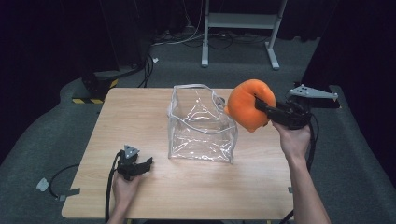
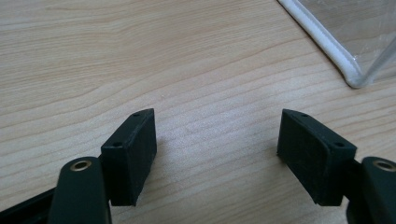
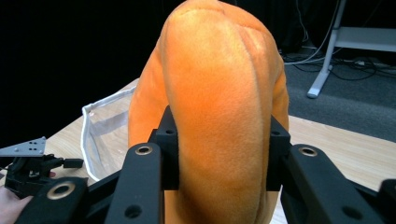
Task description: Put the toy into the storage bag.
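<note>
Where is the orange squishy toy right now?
In the high view the orange plush toy is up in the air, squeezed by the right gripper, just beside the right rim of the clear plastic bag on the table.

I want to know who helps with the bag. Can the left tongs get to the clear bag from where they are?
Probably yes. The left tongs rest open on the table, and only bare wood lies between them and the clear bag. The right tongs hold the orange plush toy off to the bag's other side.
</note>
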{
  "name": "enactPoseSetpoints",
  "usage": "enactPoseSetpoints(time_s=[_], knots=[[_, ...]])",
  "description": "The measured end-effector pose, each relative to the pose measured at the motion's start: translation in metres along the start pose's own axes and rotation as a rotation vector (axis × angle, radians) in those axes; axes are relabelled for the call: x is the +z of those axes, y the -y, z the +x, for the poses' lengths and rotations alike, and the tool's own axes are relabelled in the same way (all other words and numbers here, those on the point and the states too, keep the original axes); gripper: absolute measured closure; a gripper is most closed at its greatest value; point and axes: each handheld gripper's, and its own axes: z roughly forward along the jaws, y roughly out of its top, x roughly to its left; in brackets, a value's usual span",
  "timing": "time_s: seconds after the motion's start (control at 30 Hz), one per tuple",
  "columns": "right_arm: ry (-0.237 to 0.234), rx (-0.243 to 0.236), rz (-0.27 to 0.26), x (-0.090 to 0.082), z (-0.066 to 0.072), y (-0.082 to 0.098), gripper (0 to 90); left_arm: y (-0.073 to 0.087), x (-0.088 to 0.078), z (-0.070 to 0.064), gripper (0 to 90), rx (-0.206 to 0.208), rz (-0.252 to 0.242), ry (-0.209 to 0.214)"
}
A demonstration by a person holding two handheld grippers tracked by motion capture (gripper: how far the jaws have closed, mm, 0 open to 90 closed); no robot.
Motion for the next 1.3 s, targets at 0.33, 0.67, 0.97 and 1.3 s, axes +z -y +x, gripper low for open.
enactPoseSetpoints(time_s=[0.33, 0.67, 0.97, 1.3], knots=[[-0.031, -0.04, 0.014, 0.014, 0.017, -0.012, 61.9, 0.0, 0.0, 0.0, 28.3, -0.002, -0.001, 0.0], [-0.071, -0.059, 0.023, 0.03, 0.032, -0.018, 61.9, 0.0, 0.0, 0.0, 28.3, 0.007, 0.007, 0.0], [-0.105, -0.07, 0.03, 0.043, 0.043, -0.021, 61.8, 0.0, -0.001, 0.0, 28.3, 0.007, 0.007, 0.0], [-0.13, -0.078, 0.044, 0.057, 0.052, -0.023, 61.8, 0.0, -0.001, 0.0, 28.2, 0.007, 0.008, 0.0]])
